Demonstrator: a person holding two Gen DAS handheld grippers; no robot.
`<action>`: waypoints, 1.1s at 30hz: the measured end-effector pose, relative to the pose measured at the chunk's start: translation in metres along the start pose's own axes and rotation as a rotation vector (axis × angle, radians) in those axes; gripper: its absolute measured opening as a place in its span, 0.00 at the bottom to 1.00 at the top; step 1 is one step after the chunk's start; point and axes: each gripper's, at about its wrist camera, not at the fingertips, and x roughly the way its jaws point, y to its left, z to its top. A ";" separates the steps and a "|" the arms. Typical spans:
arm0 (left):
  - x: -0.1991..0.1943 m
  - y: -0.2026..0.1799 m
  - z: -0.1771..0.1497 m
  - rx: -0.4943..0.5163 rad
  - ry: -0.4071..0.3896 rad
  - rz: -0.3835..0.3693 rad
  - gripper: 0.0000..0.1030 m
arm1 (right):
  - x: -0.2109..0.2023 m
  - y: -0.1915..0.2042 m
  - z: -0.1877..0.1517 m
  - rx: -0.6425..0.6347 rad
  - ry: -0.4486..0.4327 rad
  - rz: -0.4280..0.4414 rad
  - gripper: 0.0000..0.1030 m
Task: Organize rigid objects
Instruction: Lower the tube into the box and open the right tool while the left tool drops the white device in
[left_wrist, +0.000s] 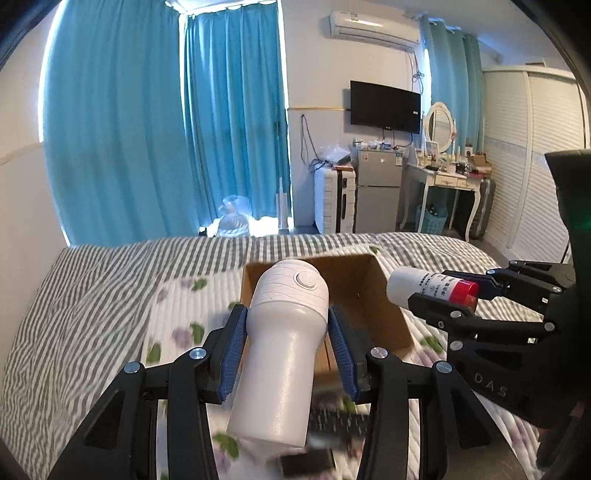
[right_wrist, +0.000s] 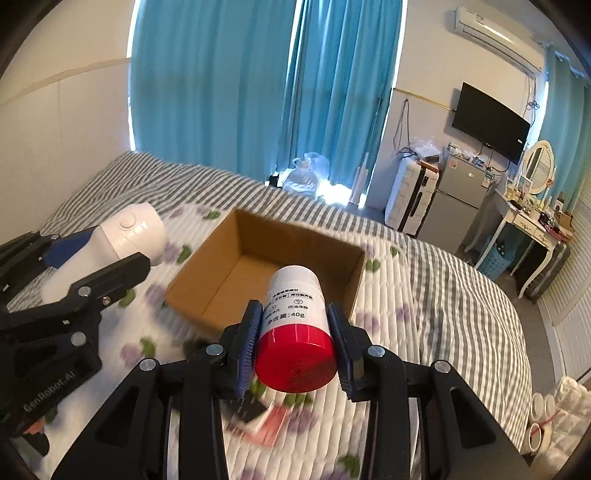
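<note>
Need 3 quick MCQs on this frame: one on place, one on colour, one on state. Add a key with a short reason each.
1. Where is the cardboard box?
A. on the bed
B. on the dresser
C. on the floor

2. What colour is the cap of the small bottle?
A. blue
B. red
C. green

3. What is the left gripper doing?
A. standing open, empty
B. shut on a white bottle
C. shut on a remote

Key: 1 A, the box sits on the quilt on the bed. 2 B, a red cap faces the right gripper's camera. 3 B, both pads press the white bottle.
</note>
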 end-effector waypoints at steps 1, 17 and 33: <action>0.011 0.000 0.004 0.002 0.004 0.012 0.44 | 0.006 -0.002 0.003 0.004 -0.001 -0.002 0.35; 0.146 -0.019 -0.022 0.089 0.128 0.024 0.44 | 0.159 -0.030 -0.017 0.001 0.061 -0.023 0.35; 0.155 -0.026 -0.038 0.075 0.188 0.012 0.52 | 0.117 -0.070 -0.006 0.134 -0.048 -0.036 0.66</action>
